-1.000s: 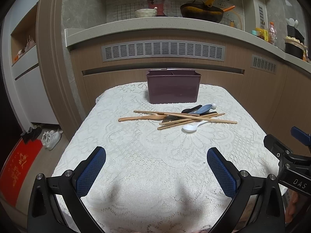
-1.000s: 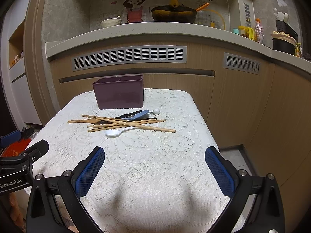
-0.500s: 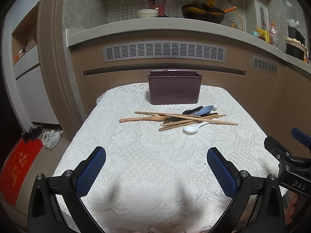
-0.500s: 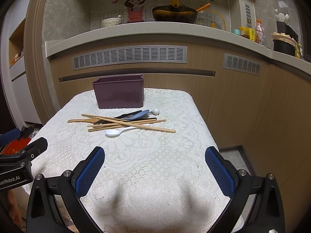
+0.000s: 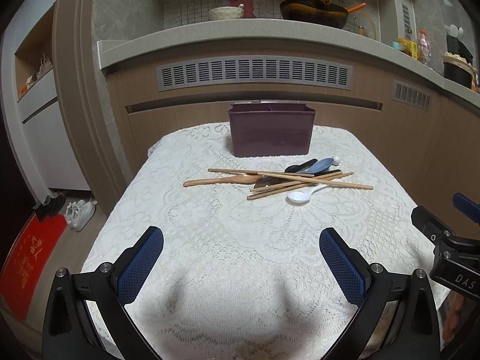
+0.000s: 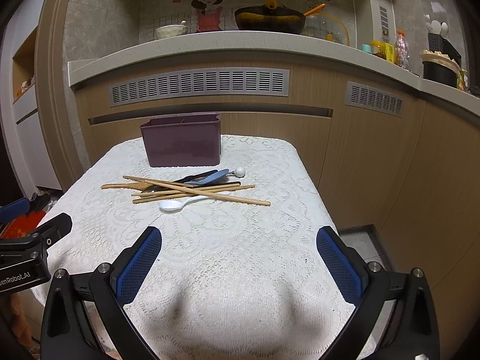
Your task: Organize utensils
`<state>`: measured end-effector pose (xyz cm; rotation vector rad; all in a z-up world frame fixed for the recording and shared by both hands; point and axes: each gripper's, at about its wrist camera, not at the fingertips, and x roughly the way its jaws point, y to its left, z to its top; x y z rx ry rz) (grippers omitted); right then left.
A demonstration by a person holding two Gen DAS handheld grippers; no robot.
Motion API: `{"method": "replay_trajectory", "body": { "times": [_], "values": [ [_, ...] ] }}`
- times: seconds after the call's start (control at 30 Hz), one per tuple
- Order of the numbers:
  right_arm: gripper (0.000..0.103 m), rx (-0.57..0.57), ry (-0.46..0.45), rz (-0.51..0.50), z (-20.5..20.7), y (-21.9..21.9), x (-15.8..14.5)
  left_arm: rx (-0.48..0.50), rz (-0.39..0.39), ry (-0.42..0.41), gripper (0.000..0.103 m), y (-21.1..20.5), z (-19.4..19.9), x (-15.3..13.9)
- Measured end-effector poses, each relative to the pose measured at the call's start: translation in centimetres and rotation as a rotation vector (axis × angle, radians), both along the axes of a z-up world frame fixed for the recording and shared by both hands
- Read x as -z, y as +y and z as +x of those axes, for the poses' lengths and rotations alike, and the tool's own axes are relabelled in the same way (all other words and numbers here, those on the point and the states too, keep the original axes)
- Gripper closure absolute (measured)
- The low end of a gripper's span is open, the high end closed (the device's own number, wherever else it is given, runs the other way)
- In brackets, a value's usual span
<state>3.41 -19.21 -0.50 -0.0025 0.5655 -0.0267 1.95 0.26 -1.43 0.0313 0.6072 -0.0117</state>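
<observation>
Looking at both wrist views, nothing's been picked up yet. The left claw (image 5: pixel 240 265) and the right claw (image 6: pixel 238 265) are both spread wide and empty, hovering over the near end of the desk (image 5: pixel 210 270) with its white lace cloth.

All the utensils sit in one tangled pile around the middle of the desk, straight ahead of both claws and well apart from them. Just behind the pile is the purple utensil holder (image 5: pixel 271 132), which seems to have a divider inside, though I can't really see into it.

The pile: a few wooden chopsticks (image 5: pixel 303 180) crossing each other, a wooden spoon (image 5: pixel 223 180) sticking out to the left, a white plastic spoon (image 5: pixel 301 195) at the near edge, plus a blue spoon (image 5: pixel 319 165) and a black one (image 5: pixel 300 165) at the back by the holder.

The thing that matters for the next grab, I'd say: nearly everything lies crosswise, long axis running left-right. So the fingers would have to close front-to-back across a handle. The wooden spoon's free handle looks closer to the left side, the long chopstick's loose tip and the white spoon closer to the right.
</observation>
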Motion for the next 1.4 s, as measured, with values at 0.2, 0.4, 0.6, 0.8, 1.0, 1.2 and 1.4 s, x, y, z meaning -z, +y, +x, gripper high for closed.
{"method": "replay_trajectory", "body": {
  "times": [0.2,0.4,0.6,0.8,1.0,1.2,1.4],
  "values": [
    [0.0,0.009,0.021,-0.019,2.6,-0.6,0.5,0.023,0.006,0.033,0.0,0.2,3.0,0.9],
    [0.0,0.01,0.032,-0.047,6.8,-1.1,0.7,0.131,-0.023,0.067,0.0,0.6,8.2,1.6],
    [0.0,-0.018,0.071,-0.071,11.2,-0.8,0.8,0.231,0.025,0.145,0.0,0.3,13.7,2.5],
    [0.0,-0.069,0.155,-0.07,15.8,0.5,1.5,0.215,-0.008,0.148,0.0,3.1,16.8,2.5],
    [0.001,-0.167,0.229,-0.048,18.9,3.7,2.7,0.08,0.063,0.062,0.0,6.6,17.3,2.5],
    [0.015,-0.271,0.323,-0.062,21.7,7.4,5.2,0.098,-0.087,0.113,0.0,9.9,18.0,3.5],
    [0.025,-0.204,0.322,-0.078,23.2,6.8,5.9,0.338,-0.027,0.253,0.0,7.0,19.6,4.7]
  ]
}}
